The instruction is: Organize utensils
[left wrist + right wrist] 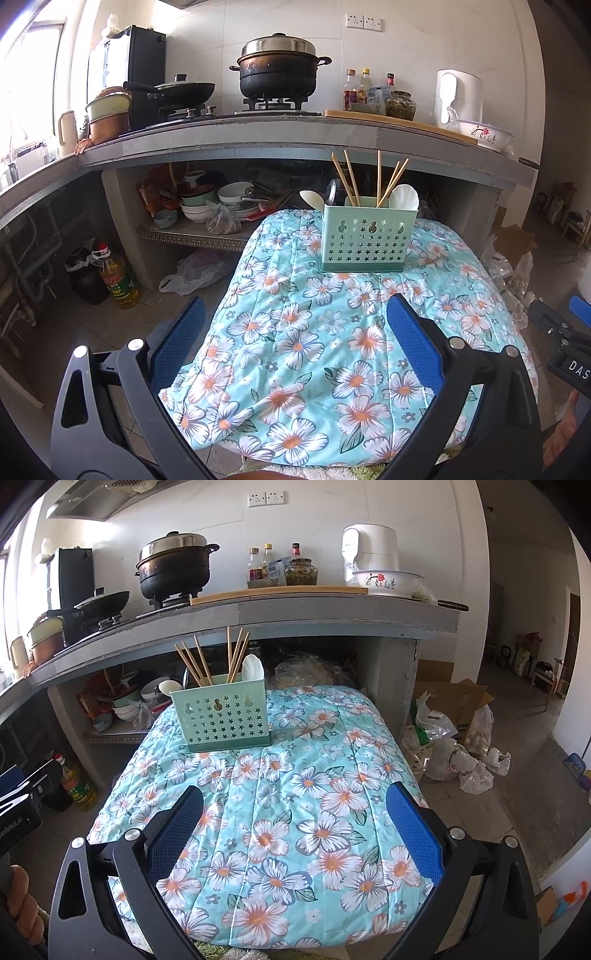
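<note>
Green utensil caddy [364, 236] sits upright at 12 o'clock on the floral quilt [295, 332], long side across the view. Wooden chopsticks [351, 182] stand near-vertical, tips fanning up, w/ white spoons [404, 201] bowl-up beside them. Left gripper [295, 328] & right gripper [295, 808] both spread wide, holding nothing, hovering over the near quilt.

You're in a home kitchen: blackened steamer pot [277, 70] on the gas stove [273, 105] top centre, wok [184, 91] to its left, sauce bottles [357, 88] right, bowls [207, 206] stacked under the surface [258, 142].
</note>
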Tool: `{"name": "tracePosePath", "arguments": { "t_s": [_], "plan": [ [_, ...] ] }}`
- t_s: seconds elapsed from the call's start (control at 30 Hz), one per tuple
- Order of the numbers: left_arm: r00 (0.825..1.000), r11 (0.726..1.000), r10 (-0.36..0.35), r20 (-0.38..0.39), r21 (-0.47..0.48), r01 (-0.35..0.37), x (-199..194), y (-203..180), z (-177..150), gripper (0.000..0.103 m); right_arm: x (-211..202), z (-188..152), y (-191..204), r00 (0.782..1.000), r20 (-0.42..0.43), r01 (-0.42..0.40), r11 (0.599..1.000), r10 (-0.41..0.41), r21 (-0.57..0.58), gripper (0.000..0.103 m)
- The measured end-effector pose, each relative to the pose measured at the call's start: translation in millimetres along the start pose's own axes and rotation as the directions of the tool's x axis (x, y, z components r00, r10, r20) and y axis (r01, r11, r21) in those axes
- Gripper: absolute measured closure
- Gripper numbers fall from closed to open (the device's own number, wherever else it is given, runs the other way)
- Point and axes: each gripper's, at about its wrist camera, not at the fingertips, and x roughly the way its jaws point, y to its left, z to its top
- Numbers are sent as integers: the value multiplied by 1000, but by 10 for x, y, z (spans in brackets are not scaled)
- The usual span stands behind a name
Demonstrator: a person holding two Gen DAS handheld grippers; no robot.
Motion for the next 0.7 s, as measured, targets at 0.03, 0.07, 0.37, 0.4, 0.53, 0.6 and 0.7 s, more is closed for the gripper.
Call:
{"name": "tracePosePath", "arguments": {
  "t_s": [0.03, 0.07, 0.37, 0.4, 0.53, 0.6, 0.7],
  "plan": [
    [1000, 1000, 0, -1, -1, 0, 0, 0, -1, 8, -3, 0, 0, 1000, 0, 1, 1000, -1, 1, 6],
    [1000, 1000, 0, -1, -1, 0, 0, -1, -3, 8, -4, 0, -1, 1000, 1, 0, 1000, 0, 1, 6],
    [1000, 1000, 0, 0, -1, 0, -1, 5, -1, 8, -9, 2, 16, 1000, 0, 0, 1000, 0, -1, 6],
    [1000, 1000, 0, 0, -1, 0, -2, 4, 0, 8, -10, 8, 15, 1000, 0, -1, 1000, 1, -1, 6],
    [1000, 1000, -1, -1, 0, 1, 5, 4, -1, 8, -6, 11, 20, 1000, 1, -3, 1000, 3, -2, 6],
    [1000, 1000, -1, -2, -1, 1, 3, 6, -1, 8, -8, 9, 24, 1000, 1, -3, 1000, 3, -1, 6],
    [1000, 1000, 0, -2, -1, 0, 3, 1, -1, 8, -8, 10, 24, 1000, 0, -4, 1000, 4, -1, 6]
  ]
}}
